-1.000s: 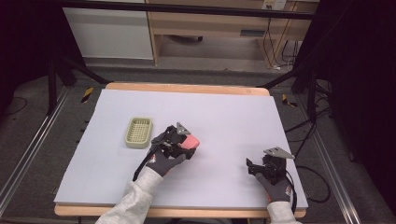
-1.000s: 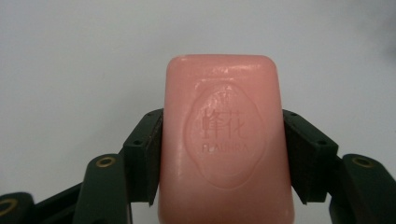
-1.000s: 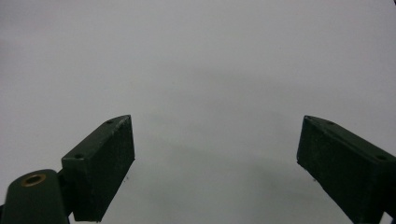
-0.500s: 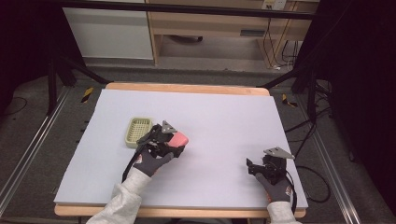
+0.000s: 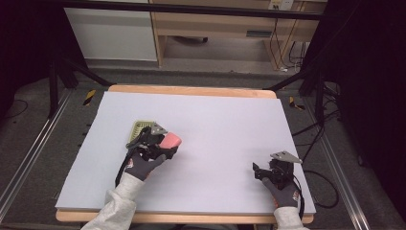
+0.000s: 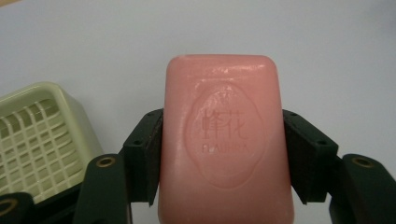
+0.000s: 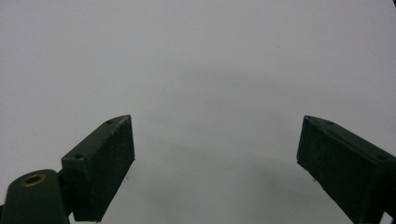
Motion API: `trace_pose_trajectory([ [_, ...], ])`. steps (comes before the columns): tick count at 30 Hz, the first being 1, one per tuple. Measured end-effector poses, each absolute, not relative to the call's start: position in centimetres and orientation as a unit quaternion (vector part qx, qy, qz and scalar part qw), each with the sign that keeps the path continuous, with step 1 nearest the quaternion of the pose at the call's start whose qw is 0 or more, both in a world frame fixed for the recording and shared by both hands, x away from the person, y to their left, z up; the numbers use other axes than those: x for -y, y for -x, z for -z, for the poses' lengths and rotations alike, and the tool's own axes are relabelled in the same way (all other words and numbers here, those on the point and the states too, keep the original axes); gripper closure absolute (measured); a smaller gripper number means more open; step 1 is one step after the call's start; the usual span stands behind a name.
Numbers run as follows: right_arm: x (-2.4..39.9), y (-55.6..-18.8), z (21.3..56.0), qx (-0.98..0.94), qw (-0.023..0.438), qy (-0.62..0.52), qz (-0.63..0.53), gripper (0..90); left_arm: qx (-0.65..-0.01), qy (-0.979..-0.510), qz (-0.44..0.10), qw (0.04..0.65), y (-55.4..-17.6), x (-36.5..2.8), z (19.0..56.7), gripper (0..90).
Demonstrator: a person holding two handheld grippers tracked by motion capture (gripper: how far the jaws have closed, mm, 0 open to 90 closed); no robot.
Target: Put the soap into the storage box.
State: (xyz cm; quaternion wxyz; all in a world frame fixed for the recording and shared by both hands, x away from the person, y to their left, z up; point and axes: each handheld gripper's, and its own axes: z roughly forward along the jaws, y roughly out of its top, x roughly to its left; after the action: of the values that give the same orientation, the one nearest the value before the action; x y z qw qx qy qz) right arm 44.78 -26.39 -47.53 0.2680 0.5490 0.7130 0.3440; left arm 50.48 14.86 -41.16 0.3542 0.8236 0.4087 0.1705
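Pale lavender sheeting covers the bench (image 5: 215, 124), which has a wooden edge and dark floor, cables and cabinets behind it. From the high view I see my left gripper (image 5: 160, 141) near the bench's left side carrying a pink soap bar (image 5: 170, 140), with a green soap dish (image 5: 140, 129) just beyond and beside it, partly hidden by the gripper. My right gripper (image 5: 261, 171) rests low at the right, well apart from both.

My left gripper view adds what the high view cannot: the jaws press both long sides of the soap bar (image 6: 226, 140), its stamped oval emblem faces the camera, and the soap dish (image 6: 35, 140) has a grid floor.

My right gripper view shows the jaws spread wide over bare sheet, holding nothing.
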Motion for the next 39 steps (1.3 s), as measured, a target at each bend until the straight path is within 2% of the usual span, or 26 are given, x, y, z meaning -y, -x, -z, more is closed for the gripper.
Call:
trace_pose_trajectory([
  [19, 26.3, -44.8, 47.5, -0.715, 0.270, -0.545, -0.345, 11.3, -0.459, -0.790, -0.194, 0.357, -51.8, -18.9, 40.5, 37.1],
  [39, 26.2, -44.8, 47.5, -0.716, 0.272, -0.544, -0.343, 11.2, -0.483, -0.777, -0.201, 0.351, -53.2, -20.7, 40.7, 37.1],
])
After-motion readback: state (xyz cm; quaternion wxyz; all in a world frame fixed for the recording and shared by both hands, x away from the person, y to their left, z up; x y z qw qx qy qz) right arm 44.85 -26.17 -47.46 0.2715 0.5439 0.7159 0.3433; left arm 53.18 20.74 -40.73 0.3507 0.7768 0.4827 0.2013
